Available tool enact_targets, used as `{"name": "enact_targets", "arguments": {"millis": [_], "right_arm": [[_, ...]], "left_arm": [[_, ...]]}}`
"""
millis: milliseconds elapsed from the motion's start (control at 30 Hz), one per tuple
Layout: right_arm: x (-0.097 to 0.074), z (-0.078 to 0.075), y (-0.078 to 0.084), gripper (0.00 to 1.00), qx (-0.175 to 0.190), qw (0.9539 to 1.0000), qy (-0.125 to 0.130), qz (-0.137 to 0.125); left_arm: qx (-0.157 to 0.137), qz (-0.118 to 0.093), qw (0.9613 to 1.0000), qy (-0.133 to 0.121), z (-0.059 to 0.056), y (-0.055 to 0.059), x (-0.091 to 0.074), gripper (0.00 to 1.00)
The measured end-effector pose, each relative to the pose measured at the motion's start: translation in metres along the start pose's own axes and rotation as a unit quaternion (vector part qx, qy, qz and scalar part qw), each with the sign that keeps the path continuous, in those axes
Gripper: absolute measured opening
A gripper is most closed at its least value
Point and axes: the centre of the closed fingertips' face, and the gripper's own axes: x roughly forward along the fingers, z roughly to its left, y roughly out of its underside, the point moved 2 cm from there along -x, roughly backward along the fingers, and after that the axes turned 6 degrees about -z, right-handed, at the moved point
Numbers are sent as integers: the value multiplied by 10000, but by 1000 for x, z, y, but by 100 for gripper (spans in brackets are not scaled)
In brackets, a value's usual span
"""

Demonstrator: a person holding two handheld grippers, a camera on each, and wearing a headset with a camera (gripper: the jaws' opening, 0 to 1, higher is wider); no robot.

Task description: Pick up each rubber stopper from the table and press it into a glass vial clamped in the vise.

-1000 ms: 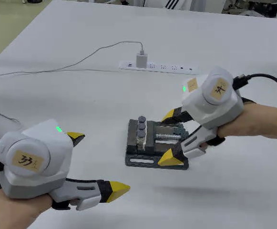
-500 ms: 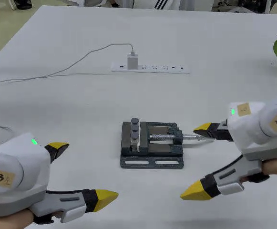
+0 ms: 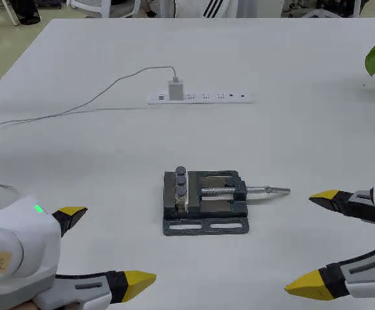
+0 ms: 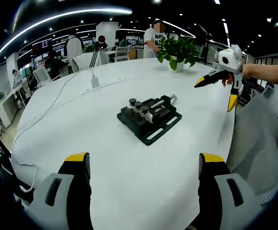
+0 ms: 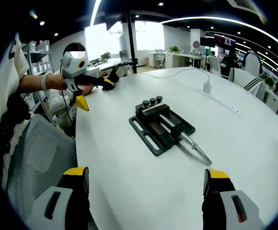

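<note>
Left tongs (image 3: pixel 117 245) and right tongs (image 3: pixel 299 242) spread apart, empty, flanking vise (image 3: pixel 206 205). Three vials (image 3: pixel 187 199) carry stoppers (image 3: pixel 181 181). Task judged complete.

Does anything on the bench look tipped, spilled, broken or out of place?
Nothing stands out. Three stoppered vials stand upright in a row in the vise, which sits flat on the table. The left gripper and right gripper hang open, clear of it.
</note>
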Motion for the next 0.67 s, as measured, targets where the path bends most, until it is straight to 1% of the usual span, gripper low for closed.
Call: {"name": "enact_targets", "arguments": {"millis": [133,233,433,533,667], "right_arm": [[-6,-2,2,99,86,9999,122,-74],[-9,-4,2,99,177,9994,217,-178],[-10,-2,2,99,263,9989,279,-278],[-11,-3,3,99,298,9985,329,-332],[-12,-2,2,99,325,9982,340,-370]], "left_arm": [[-28,22,10000,-28,0,2,-1,93],[-62,68,9999,-45,0,6,-2,93],[-74,78,9999,-55,-1,6,-3,94],[-77,71,9999,-59,-1,6,-3,94],[-79,66,9999,-58,-2,6,-3,94]]}}
